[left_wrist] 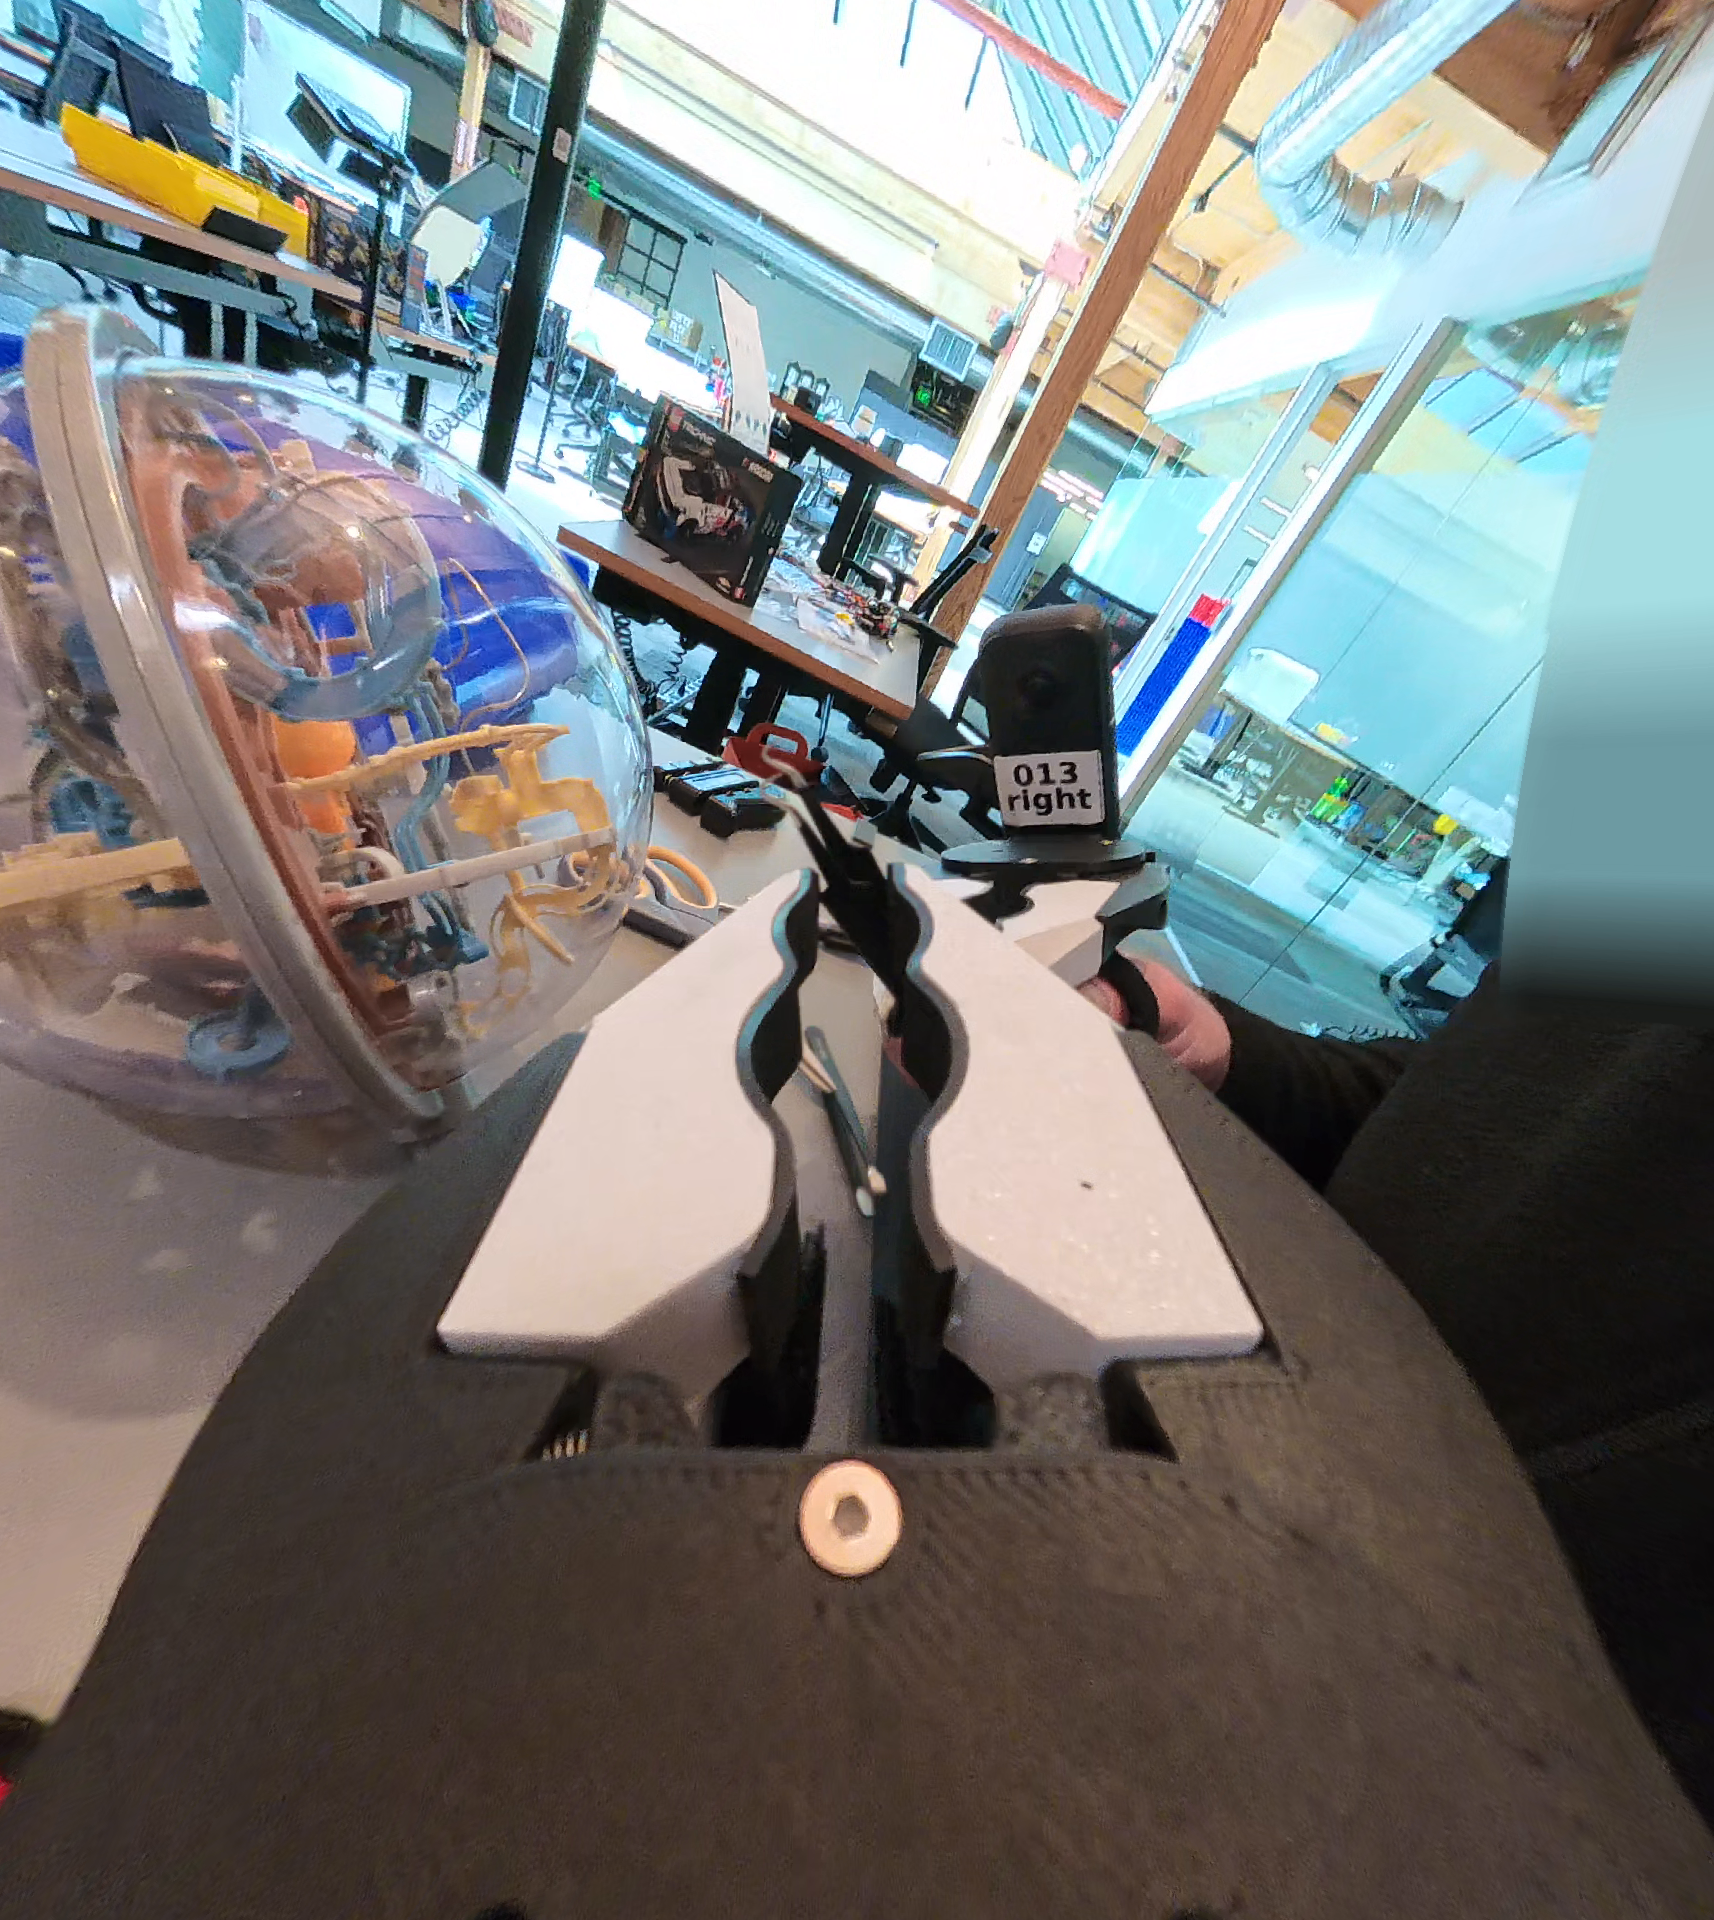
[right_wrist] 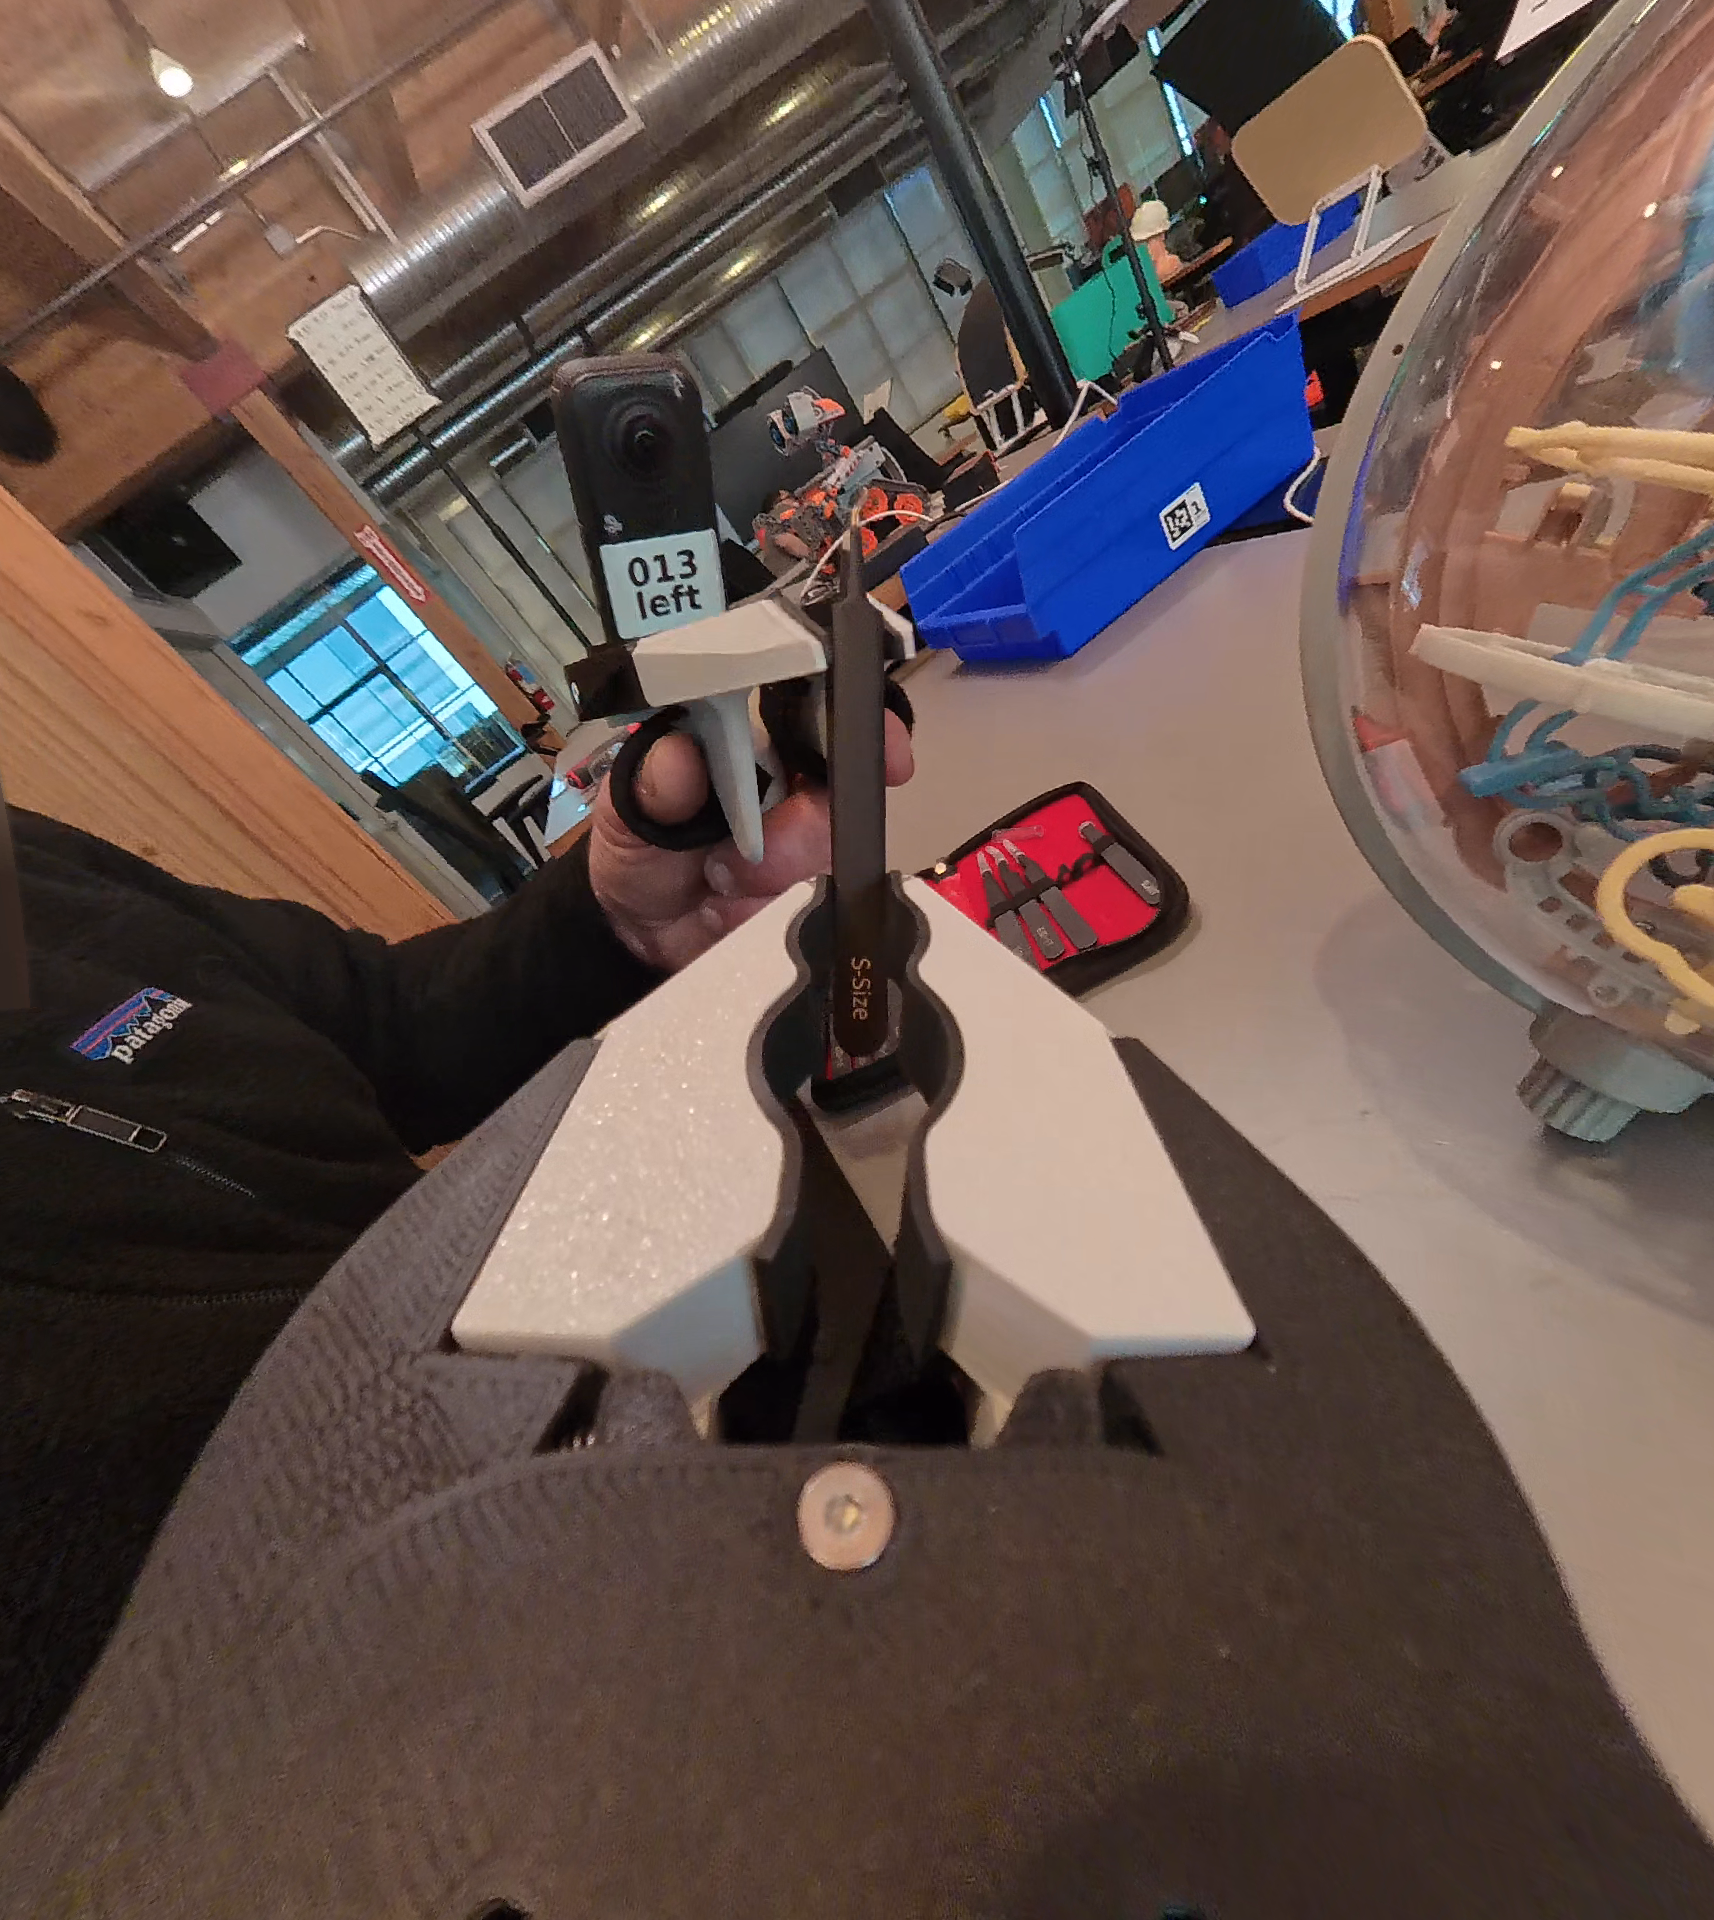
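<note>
R gripper (right_wrist: 858, 894) is clamped tight on black tweezers (right_wrist: 858, 769), which stick straight out w/ a thin pale wire (right_wrist: 827, 556) at the tips. L gripper (left_wrist: 853, 883) is only narrowly parted, tweezers lined up in the gap; can't tell if it grips. Clear maze globe (left_wrist: 261, 727) sits just left, red tool case (right_wrist: 1061, 894) on the table (right_wrist: 1352, 1299).

an open workshop: worktables (left_wrist: 811, 634), blue parts bin (right_wrist: 1113, 520), exposed ducts (right_wrist: 624, 135).
</note>
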`<state>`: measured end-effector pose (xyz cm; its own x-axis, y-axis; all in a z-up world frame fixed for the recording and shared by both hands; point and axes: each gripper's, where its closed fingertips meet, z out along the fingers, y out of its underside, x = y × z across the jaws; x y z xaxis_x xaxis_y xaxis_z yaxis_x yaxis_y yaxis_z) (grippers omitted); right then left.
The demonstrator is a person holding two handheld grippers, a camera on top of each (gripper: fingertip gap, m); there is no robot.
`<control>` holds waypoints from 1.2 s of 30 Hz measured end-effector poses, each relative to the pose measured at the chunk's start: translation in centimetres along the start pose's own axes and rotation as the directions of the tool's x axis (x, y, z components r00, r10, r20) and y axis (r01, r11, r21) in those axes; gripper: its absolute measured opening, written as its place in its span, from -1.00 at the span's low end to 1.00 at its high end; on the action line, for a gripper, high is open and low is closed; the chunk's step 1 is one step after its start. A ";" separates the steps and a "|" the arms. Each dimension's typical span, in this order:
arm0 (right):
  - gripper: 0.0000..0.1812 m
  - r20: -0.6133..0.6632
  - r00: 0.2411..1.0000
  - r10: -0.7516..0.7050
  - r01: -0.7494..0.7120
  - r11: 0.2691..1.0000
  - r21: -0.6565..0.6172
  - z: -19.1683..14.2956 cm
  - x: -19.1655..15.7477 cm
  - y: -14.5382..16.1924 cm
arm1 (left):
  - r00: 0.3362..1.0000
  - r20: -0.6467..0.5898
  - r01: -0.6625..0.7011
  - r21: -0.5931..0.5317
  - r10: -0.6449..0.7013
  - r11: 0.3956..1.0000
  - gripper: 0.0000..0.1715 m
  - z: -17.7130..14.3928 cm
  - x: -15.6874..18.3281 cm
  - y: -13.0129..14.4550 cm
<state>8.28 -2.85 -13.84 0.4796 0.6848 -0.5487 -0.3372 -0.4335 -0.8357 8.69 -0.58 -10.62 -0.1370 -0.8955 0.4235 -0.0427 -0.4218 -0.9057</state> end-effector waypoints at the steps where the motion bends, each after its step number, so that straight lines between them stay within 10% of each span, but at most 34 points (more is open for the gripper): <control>1: -0.94 0.007 1.000 0.001 -0.001 1.000 0.002 -0.1 0.0 0.0 | 1.000 -0.003 0.004 0.009 -0.004 1.000 -0.90 0.1 0.1 0.0; 16: -0.72 0.068 0.977 -0.203 0.202 0.979 0.019 -1.0 -1.2 -2.4 | 0.972 -0.211 -0.094 0.040 0.100 0.995 -0.93 1.0 3.0 -0.4; 23: -0.93 0.141 0.967 -0.210 0.213 0.977 -0.002 0.4 -2.1 -2.5 | 0.950 -0.299 -0.071 0.082 0.093 0.994 -0.93 1.4 3.3 -1.1; 29: -0.93 0.017 0.975 -0.223 0.223 0.975 -0.010 -0.4 0.4 -3.3 | 0.975 -0.176 -0.134 0.039 0.138 0.990 -0.77 1.2 0.5 -2.2; 36: -0.93 -0.232 0.898 -0.374 0.350 0.926 -0.139 -2.5 5.3 -4.0 | 0.889 0.119 -0.427 -0.131 0.442 0.895 -0.70 -1.6 -10.2 -9.7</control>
<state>14.15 1.07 -13.43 0.7444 0.6415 -0.1853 -0.0318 -0.2431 -0.9695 8.95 12.86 -6.13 -0.0233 -0.9995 -0.0210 -0.1088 0.0234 -0.9938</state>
